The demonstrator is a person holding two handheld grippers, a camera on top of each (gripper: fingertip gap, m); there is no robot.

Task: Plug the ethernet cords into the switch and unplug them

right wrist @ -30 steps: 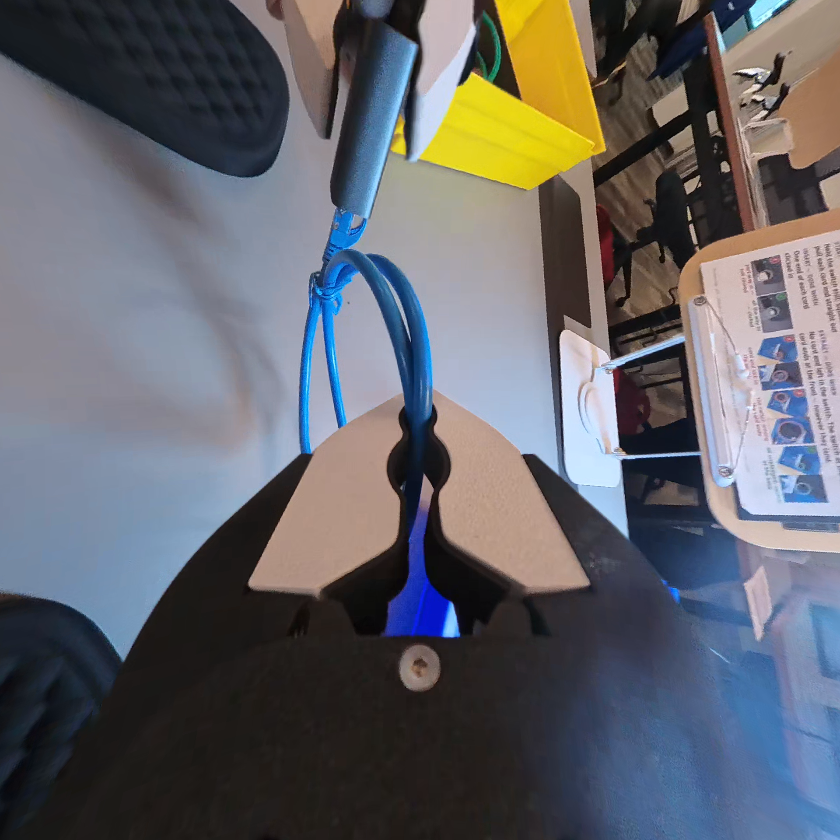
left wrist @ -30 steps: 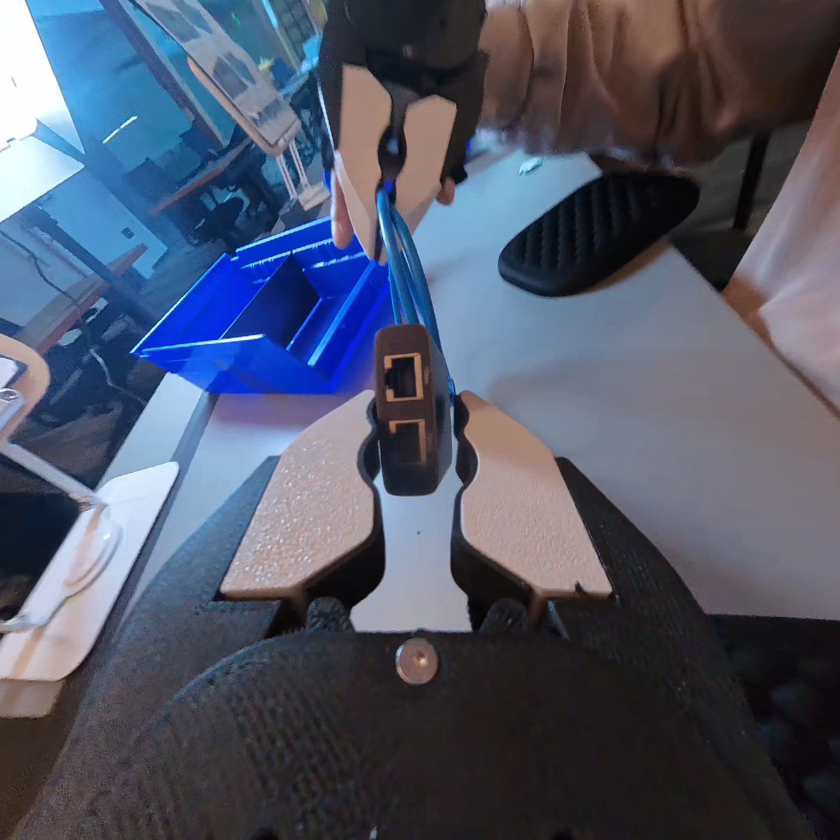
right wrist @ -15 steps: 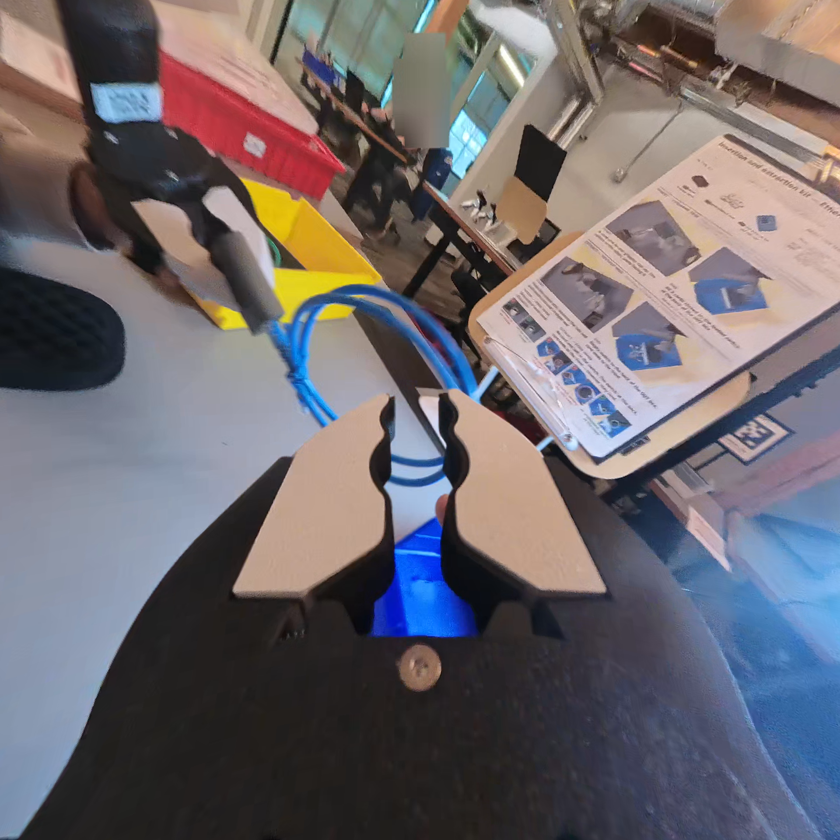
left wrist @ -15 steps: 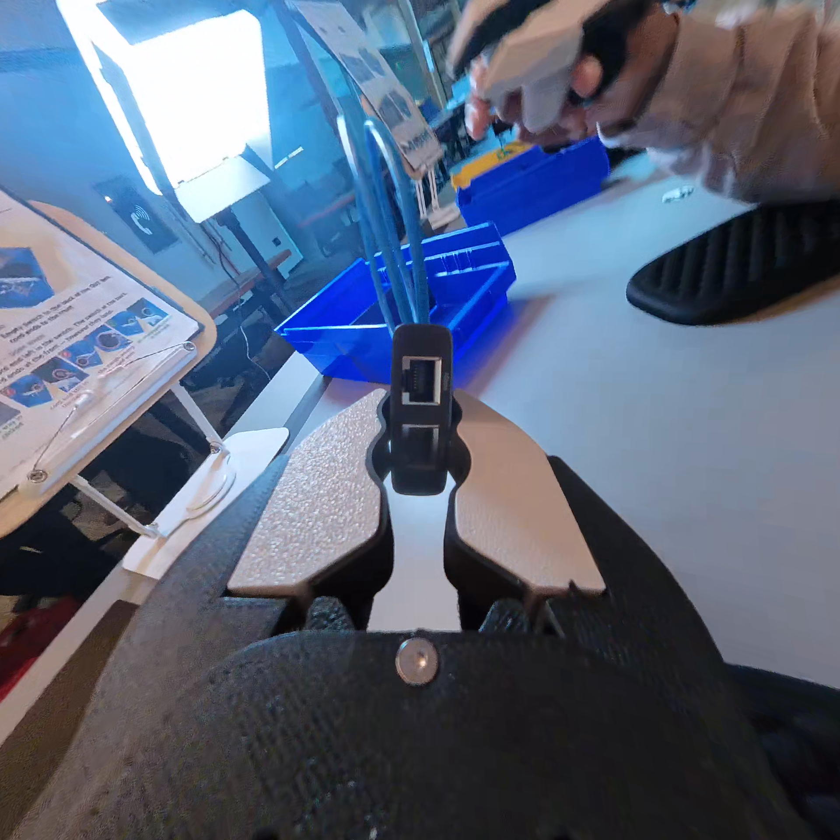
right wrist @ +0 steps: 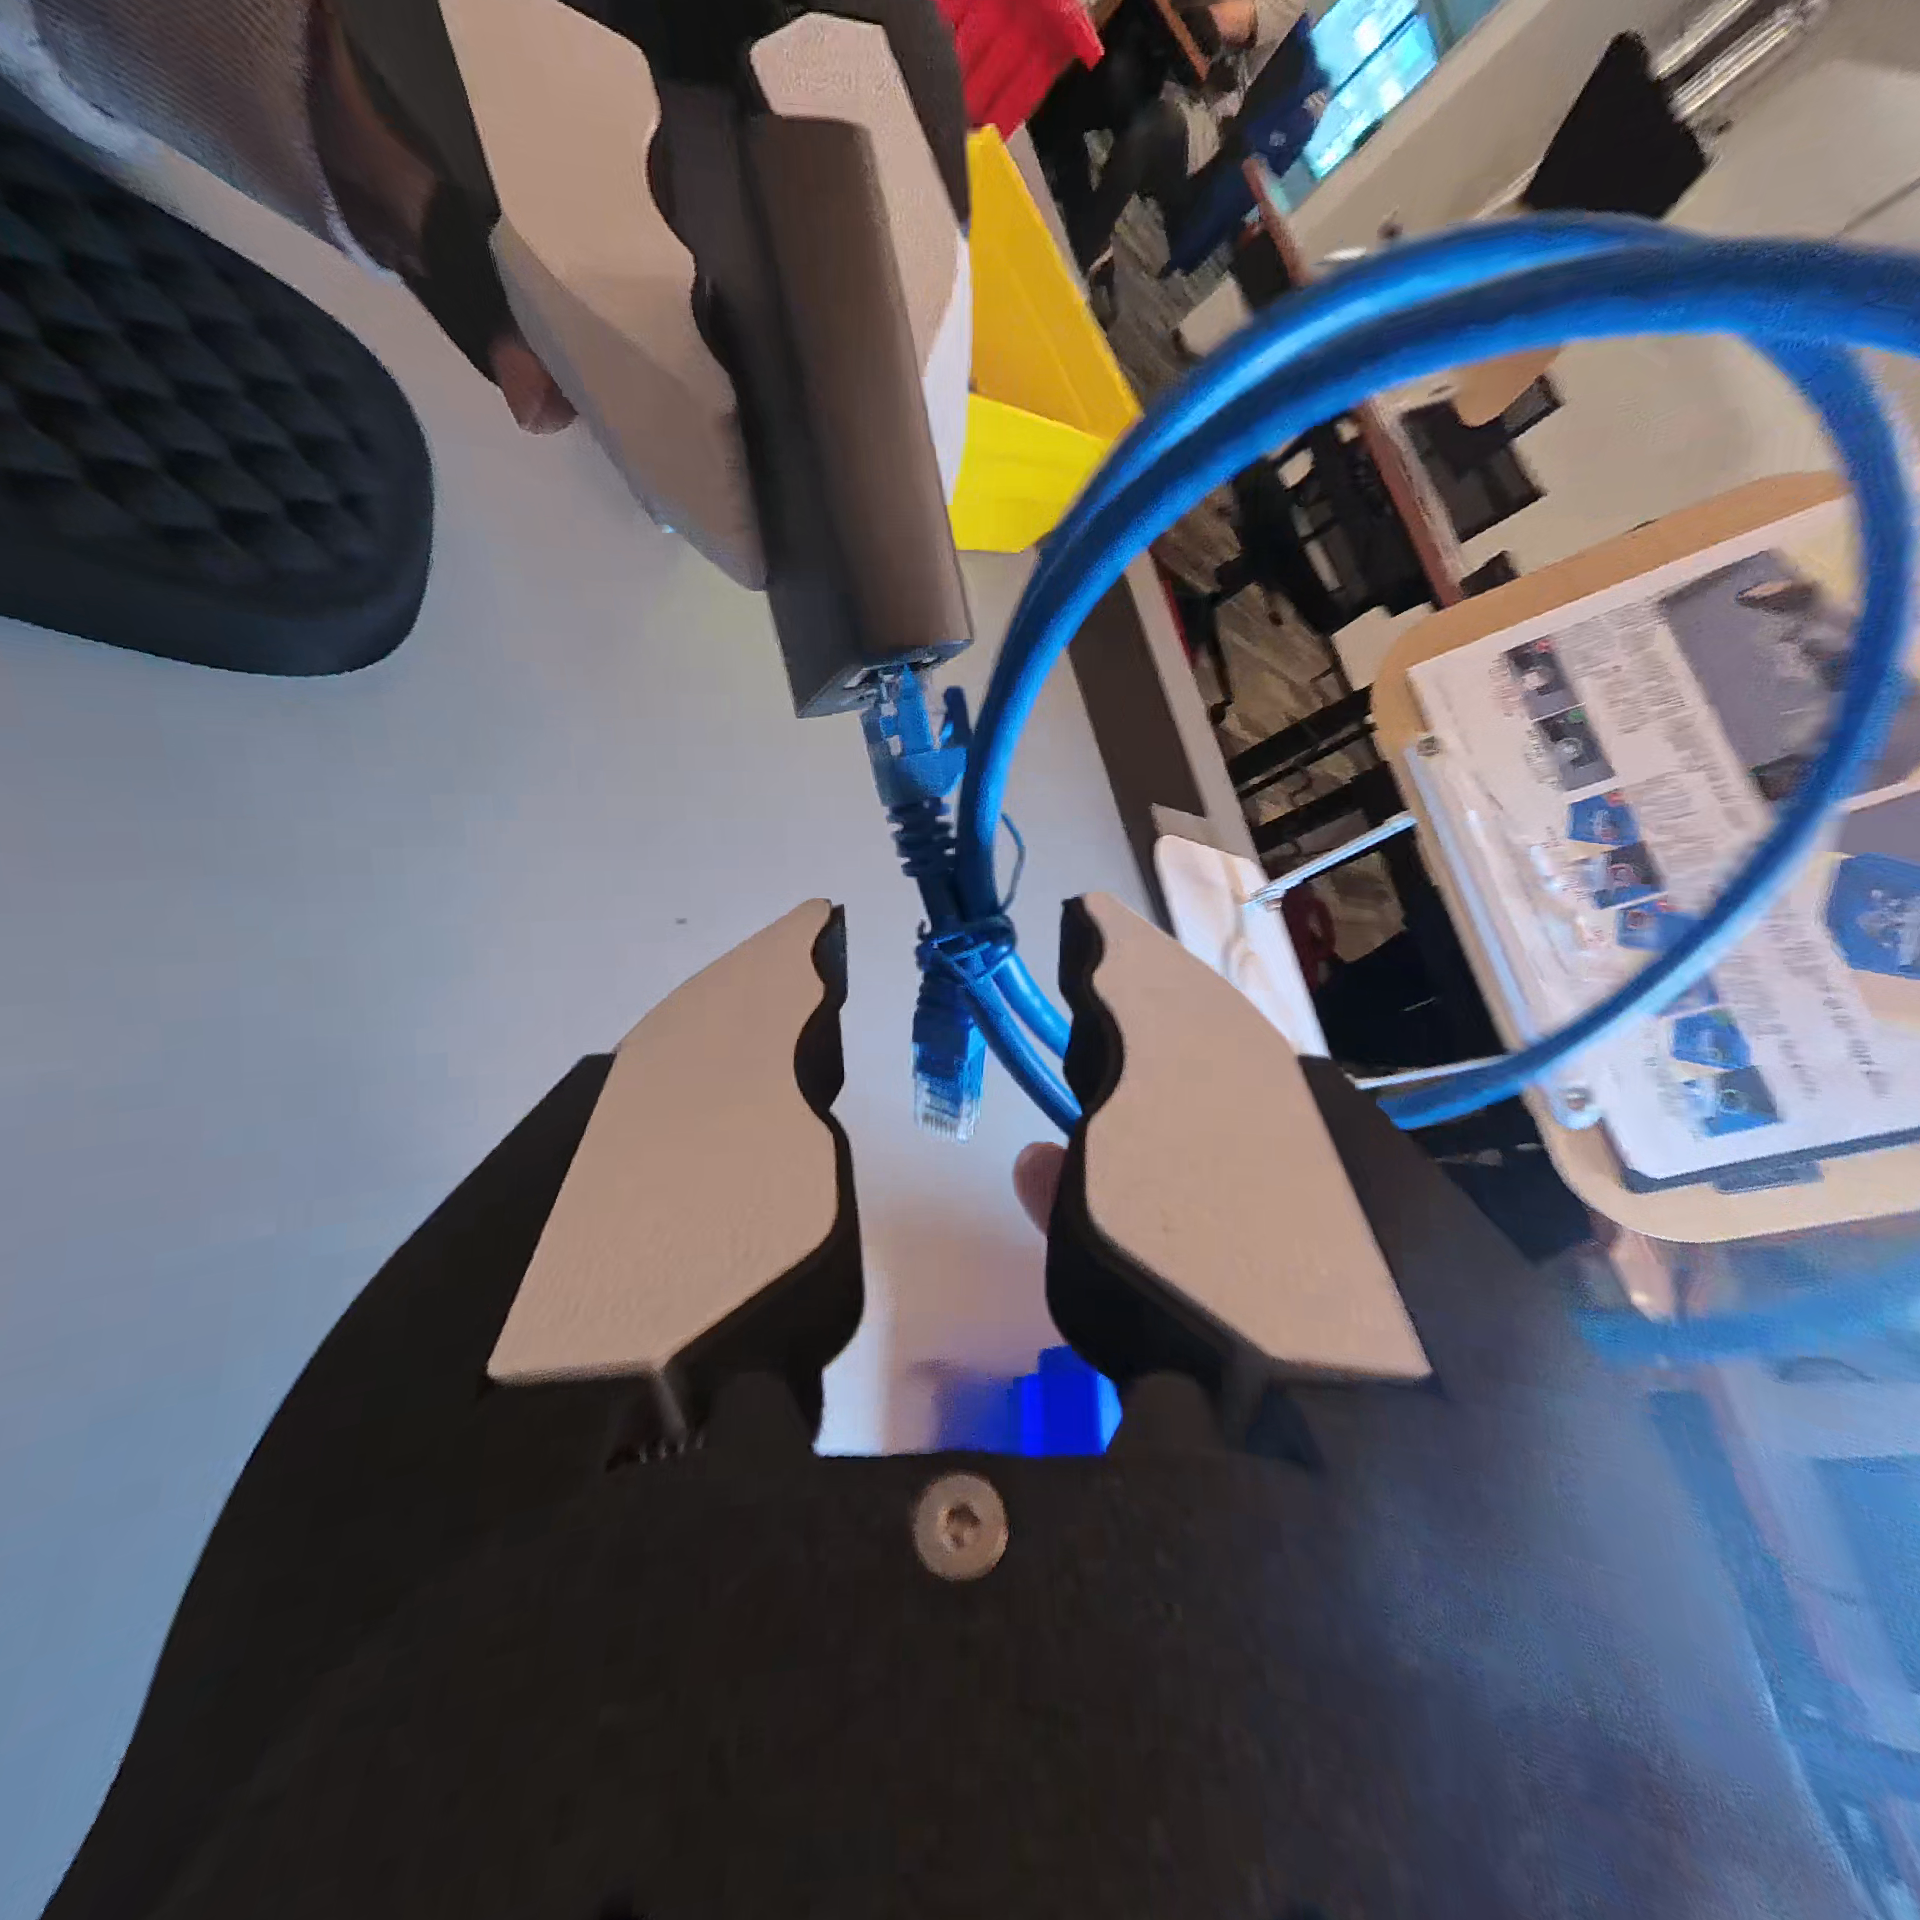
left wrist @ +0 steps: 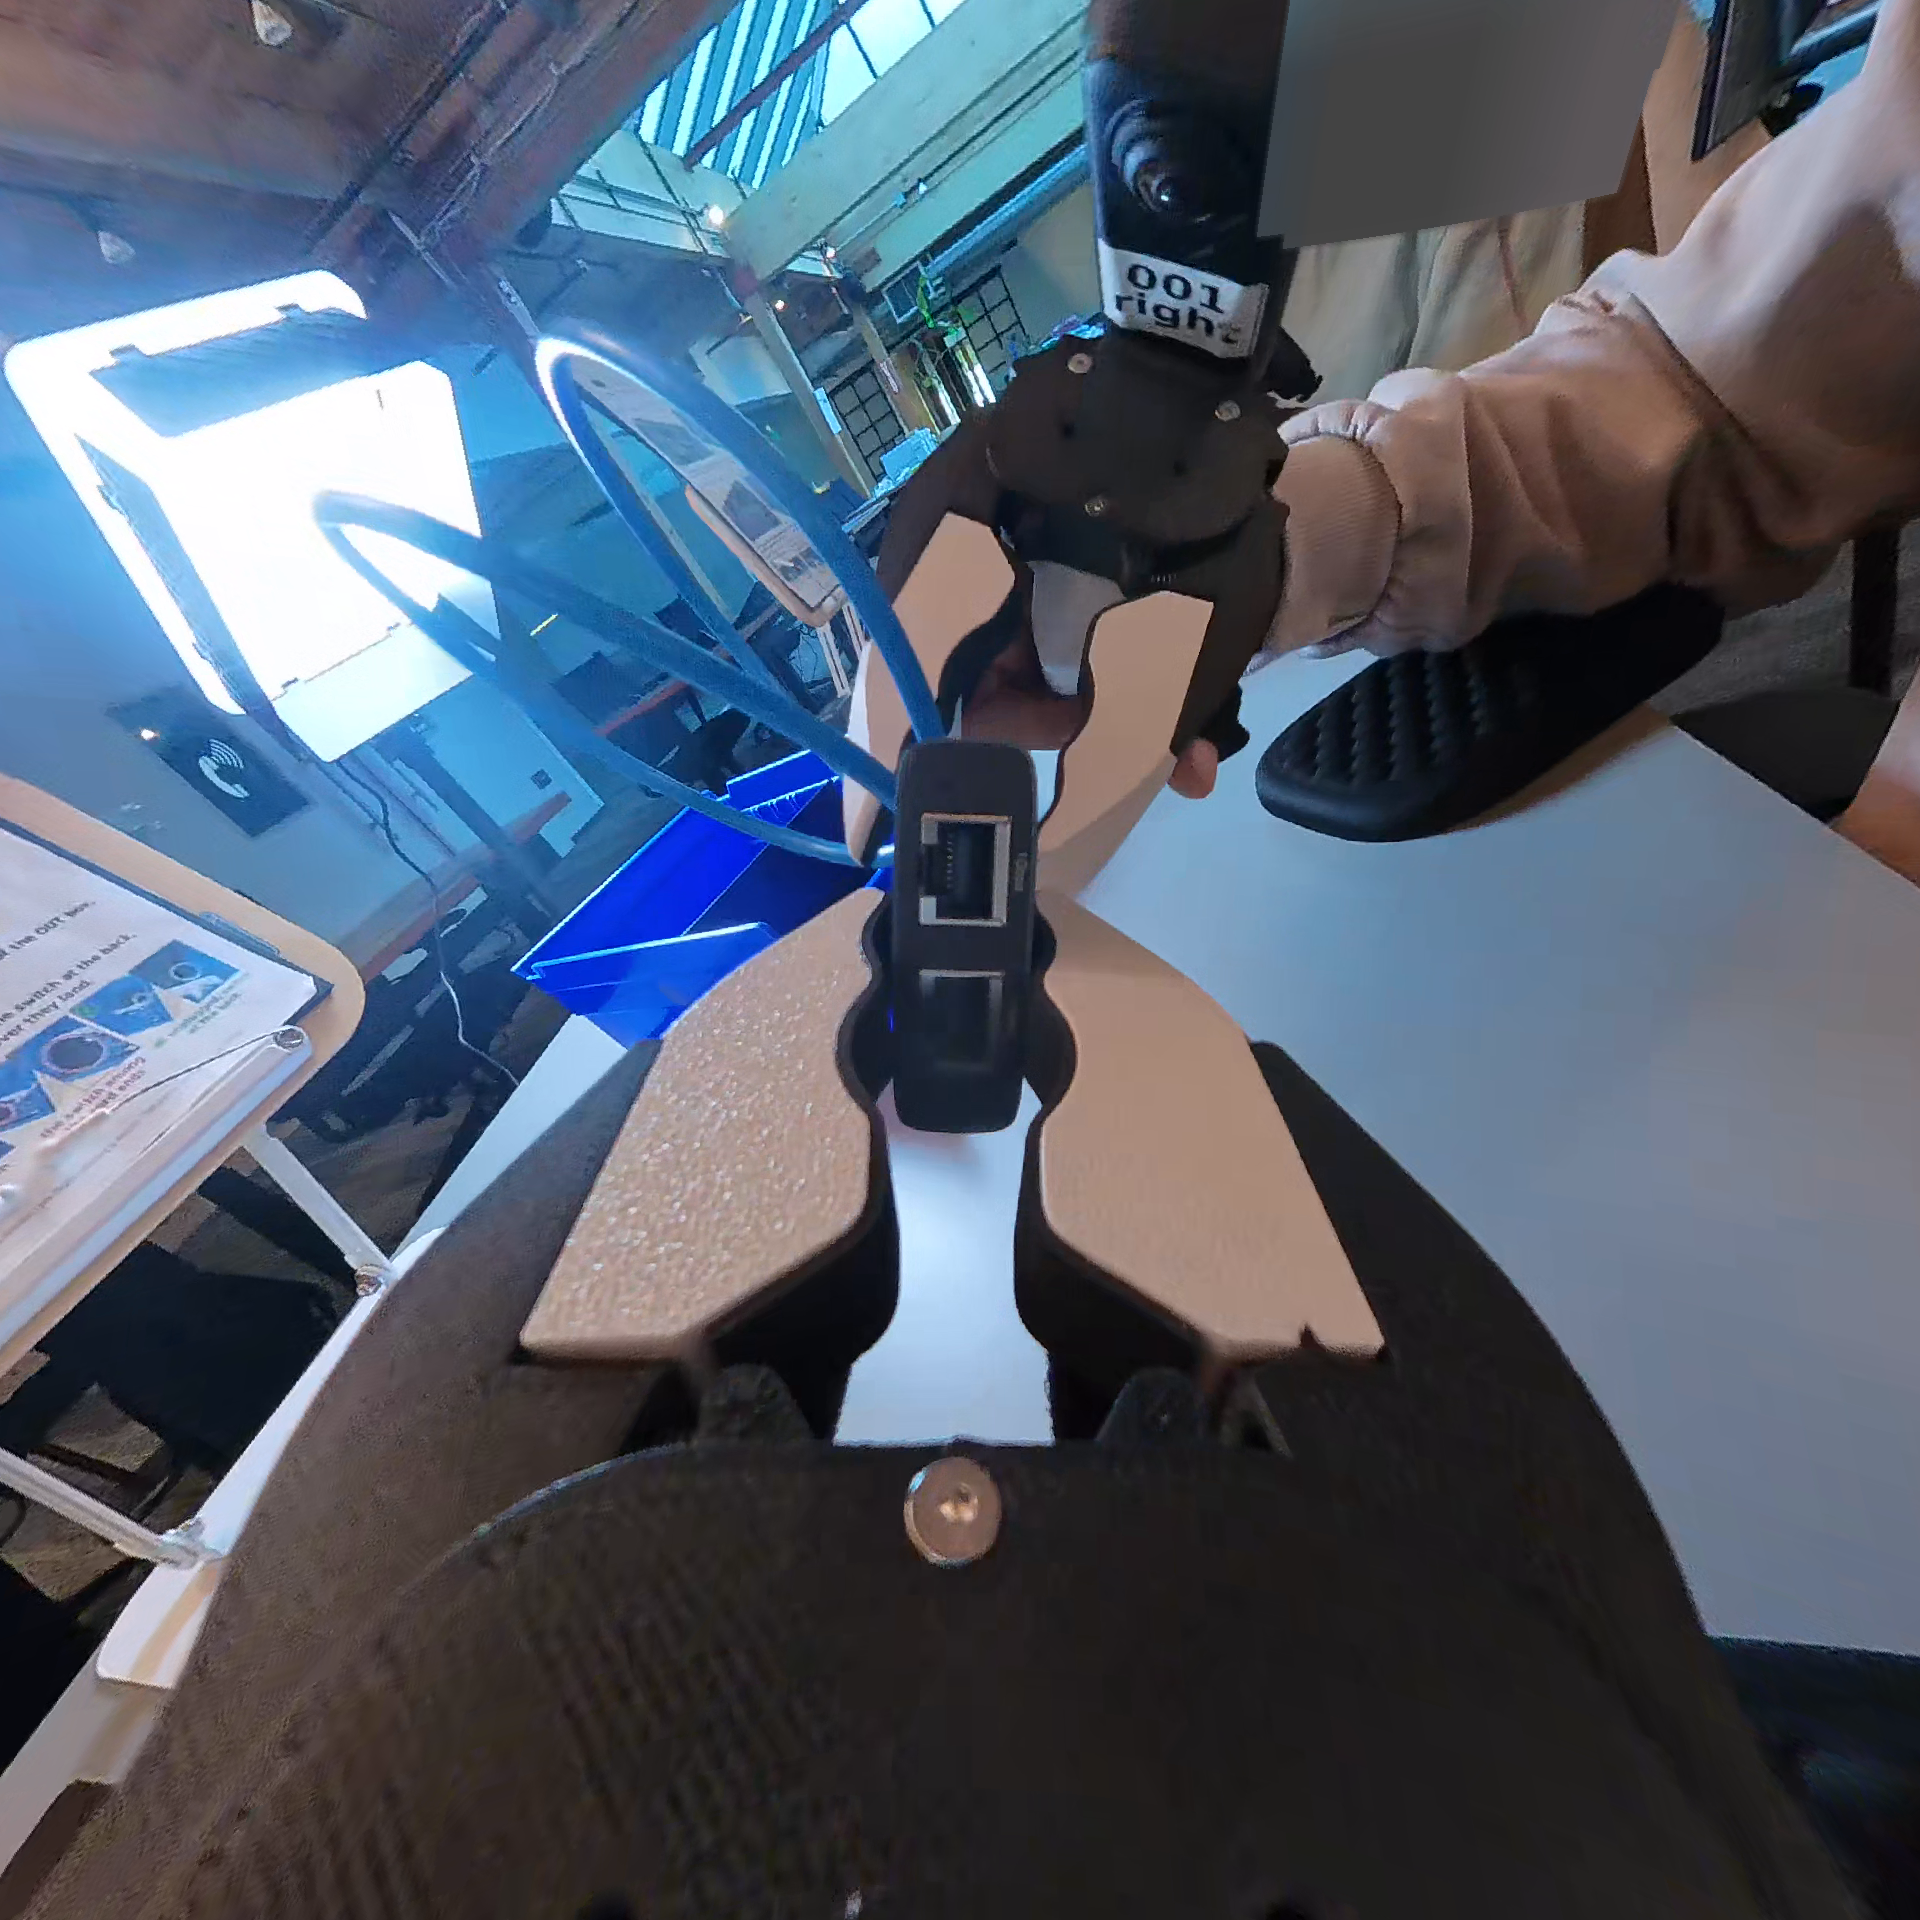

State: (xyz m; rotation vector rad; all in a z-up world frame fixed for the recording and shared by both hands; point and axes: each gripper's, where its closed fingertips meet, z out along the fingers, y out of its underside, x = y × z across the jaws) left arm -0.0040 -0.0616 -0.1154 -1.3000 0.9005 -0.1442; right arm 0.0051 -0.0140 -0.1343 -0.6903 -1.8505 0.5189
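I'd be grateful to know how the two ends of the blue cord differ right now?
One plug sits seated in the switch, pointing up into its port; the free plug hangs unplugged, contacts facing the right gripper. The seated plug lies beyond the open jaws, the free plug between them, ungripped. The left gripper holds the switch. Both plugs are blue and tied together by a thin twist.

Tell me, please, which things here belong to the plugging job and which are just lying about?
Job:
- switch, clamped in the left gripper
- blue cord, one plug in, one hanging free
- right gripper, jaws open

Lying about:
- blue bin
- yellow bin
- black pad
- instruction board
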